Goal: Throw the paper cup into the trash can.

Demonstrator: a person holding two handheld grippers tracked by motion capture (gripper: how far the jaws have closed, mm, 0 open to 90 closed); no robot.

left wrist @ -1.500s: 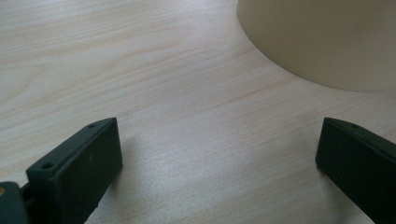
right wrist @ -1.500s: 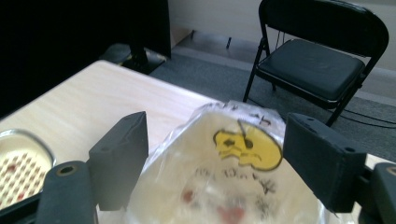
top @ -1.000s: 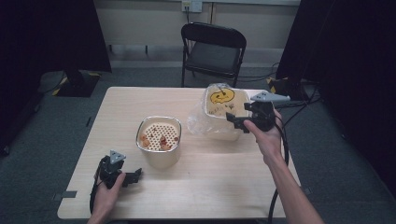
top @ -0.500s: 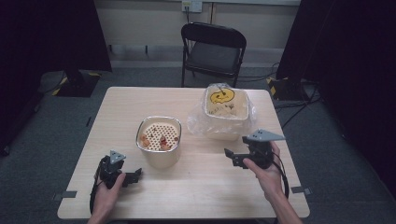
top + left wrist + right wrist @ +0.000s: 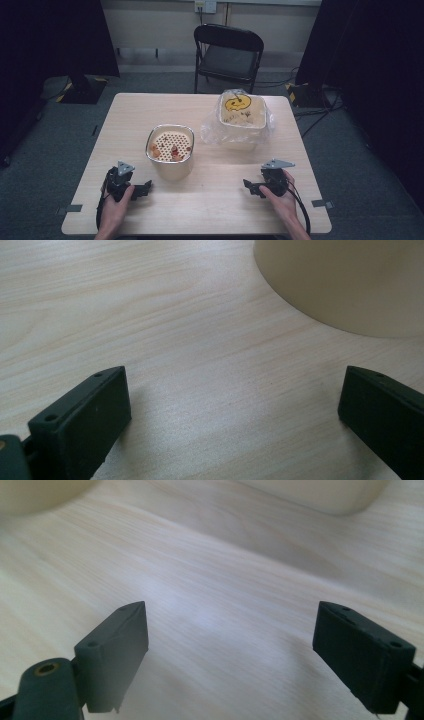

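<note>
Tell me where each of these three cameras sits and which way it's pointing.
High view: above the person's side, looking forward and down on the table, pot, bagged tub and chair; both hands with the left gripper and right gripper show.
Left gripper view: low over the table, facing the pot's side; own jaws wide apart.
Right gripper view: low over the table, facing the tub's base, pot at the left corner; own jaws wide apart.
Shared: all three show the wooden tabletop and the pot.
</note>
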